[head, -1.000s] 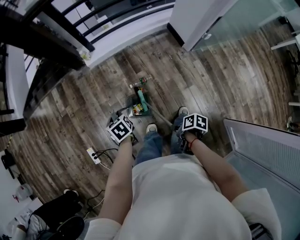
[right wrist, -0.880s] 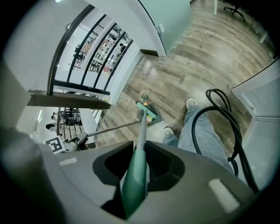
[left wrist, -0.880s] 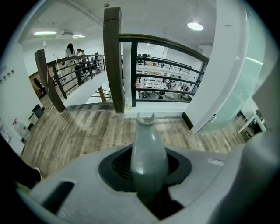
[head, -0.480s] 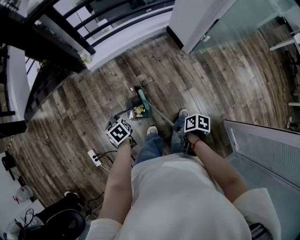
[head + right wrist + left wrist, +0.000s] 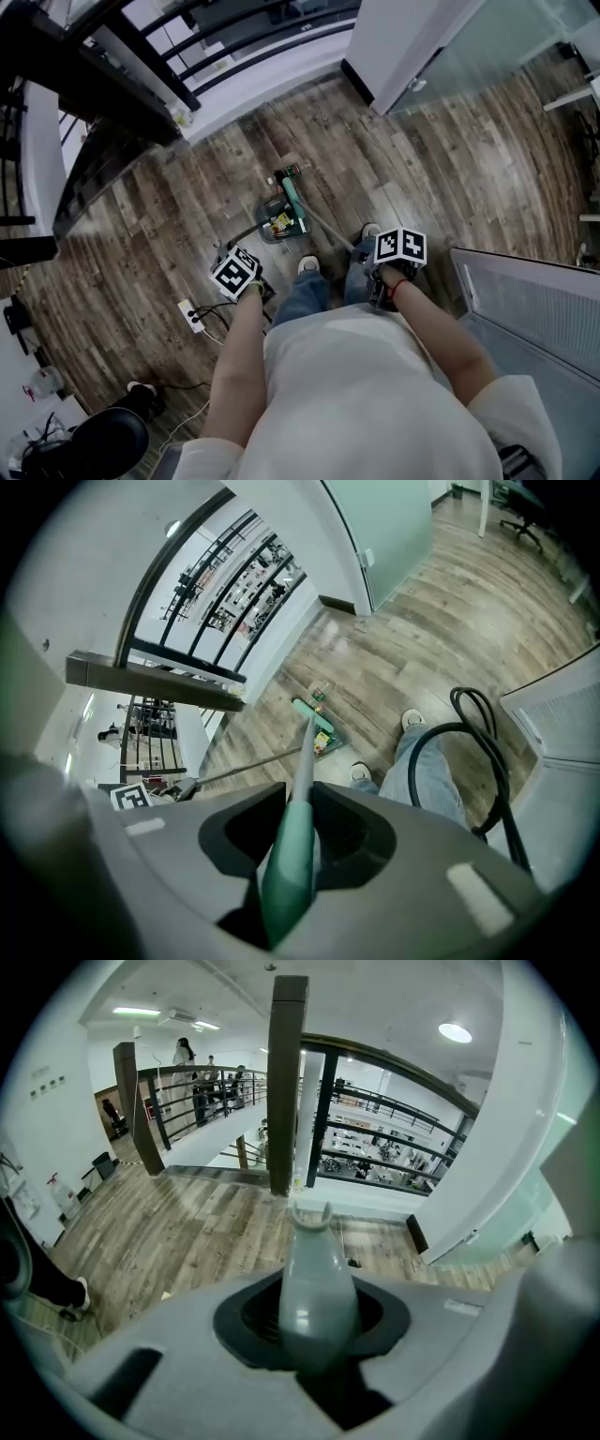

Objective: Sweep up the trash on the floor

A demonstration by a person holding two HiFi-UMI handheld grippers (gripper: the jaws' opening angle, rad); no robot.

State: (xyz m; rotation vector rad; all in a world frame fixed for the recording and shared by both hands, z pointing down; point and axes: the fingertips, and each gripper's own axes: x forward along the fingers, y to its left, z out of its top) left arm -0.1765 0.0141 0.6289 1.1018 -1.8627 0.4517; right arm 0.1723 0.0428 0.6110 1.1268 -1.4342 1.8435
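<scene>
Left hand-held gripper [image 5: 314,1326]: jaws pinched on the pale grey plastic grip of the long-handled dustpan [image 5: 314,1269]. The grip stands up through the jaw gap, its forked tip pointing toward the black metal railing [image 5: 375,1138].

Right hand-held gripper [image 5: 291,855]: jaws pinched on the green-sleeved broom handle [image 5: 292,846]. The handle runs forward and down to the teal broom head [image 5: 313,717] on the brown wood-plank floor [image 5: 422,639].

Head view:
- Left hand-held gripper [image 5: 242,277] and right hand-held gripper [image 5: 389,269] are held low in front of the person, one either side of the legs, well apart.
- Teal broom head [image 5: 292,200] sits on the floor ahead of the white shoes [image 5: 307,265], right at the far edge of the dark dustpan tray [image 5: 265,212].
- Yellow and mixed-colour wrapper trash [image 5: 277,221] lies inside the tray, just beside the broom head.
- One small green-and-red scrap [image 5: 291,170] is on bare floor just past the far end of the broom head, outside the tray. It also shows in the right gripper view [image 5: 319,694].
- The dustpan's thin dark shaft [image 5: 248,764] runs from the tray back toward the left hand-held gripper's marker cube [image 5: 129,795].

Other:
- White power strip [image 5: 188,312] with a black cable lies on the floor to the person's left.
- Black hose loop [image 5: 473,747] hangs by the person's jeans leg in the right gripper view.
- White panel with a mesh face [image 5: 534,300] is on the person's right.
</scene>
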